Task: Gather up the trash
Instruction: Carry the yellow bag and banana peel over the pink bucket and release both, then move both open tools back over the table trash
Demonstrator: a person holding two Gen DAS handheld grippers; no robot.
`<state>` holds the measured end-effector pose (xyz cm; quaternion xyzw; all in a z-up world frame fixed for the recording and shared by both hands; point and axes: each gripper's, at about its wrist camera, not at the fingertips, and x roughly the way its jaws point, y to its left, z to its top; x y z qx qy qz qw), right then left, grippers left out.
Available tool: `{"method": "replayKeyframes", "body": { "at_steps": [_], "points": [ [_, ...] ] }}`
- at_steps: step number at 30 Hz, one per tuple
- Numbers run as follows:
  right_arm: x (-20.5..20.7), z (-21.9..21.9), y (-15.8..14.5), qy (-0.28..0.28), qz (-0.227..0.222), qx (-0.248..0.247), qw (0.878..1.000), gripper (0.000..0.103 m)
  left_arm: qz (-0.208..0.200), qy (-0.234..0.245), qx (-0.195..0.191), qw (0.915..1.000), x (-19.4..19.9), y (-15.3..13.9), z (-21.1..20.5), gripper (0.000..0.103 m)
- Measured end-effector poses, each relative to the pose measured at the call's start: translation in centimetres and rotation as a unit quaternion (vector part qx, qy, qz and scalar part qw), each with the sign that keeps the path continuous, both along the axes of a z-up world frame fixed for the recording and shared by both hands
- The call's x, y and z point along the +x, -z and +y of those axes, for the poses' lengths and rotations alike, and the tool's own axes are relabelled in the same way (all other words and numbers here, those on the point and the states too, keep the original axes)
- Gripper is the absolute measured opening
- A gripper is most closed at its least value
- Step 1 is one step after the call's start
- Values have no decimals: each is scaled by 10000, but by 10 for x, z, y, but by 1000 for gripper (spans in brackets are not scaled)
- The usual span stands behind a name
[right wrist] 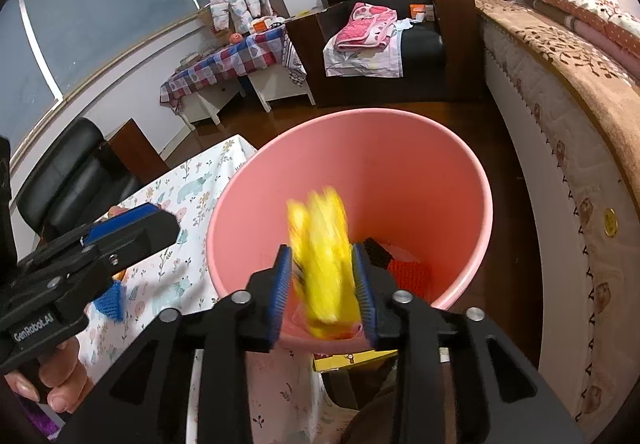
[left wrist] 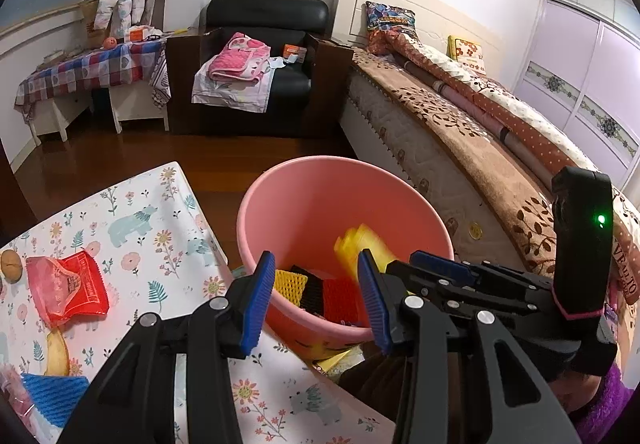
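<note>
A pink bin (left wrist: 280, 179) (right wrist: 360, 113) stands on the floor by the floral-cloth table (left wrist: 160, 236). My left gripper (left wrist: 316, 264) (right wrist: 132, 219) is open at the bin's near rim, nothing between its blue pads. My right gripper (right wrist: 321, 256) (left wrist: 436, 264) hangs over the bin. A yellow wrapper (right wrist: 320, 264) (left wrist: 360, 244) sits between its jaws, smeared by blur while the fingers look sharp; the pads do not seem to press it. Yellow (left wrist: 290, 282), black and red foam nets (right wrist: 410, 274) lie in the bin. A red wrapper (left wrist: 68, 286) and a blue foam net (left wrist: 52, 396) lie on the table.
A bed (left wrist: 460, 147) runs along the right, close to the bin. A black armchair (left wrist: 264, 55) and a low table with a checked cloth (left wrist: 88, 67) stand at the far wall. A yellow box (right wrist: 352, 360) lies under the bin's near side. A hand (right wrist: 60, 380) grips the left tool.
</note>
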<state>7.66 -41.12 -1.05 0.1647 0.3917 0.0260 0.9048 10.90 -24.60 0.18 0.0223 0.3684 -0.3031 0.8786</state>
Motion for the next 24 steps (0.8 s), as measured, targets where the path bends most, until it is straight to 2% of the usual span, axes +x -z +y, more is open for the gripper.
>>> {"method": "replayKeyframes", "body": {
  "at_steps": [24],
  "points": [
    [-10, 30, -17, -331, -182, 73, 9993, 36, -32, -373, -129, 9992, -30, -15, 43, 42]
  ]
}}
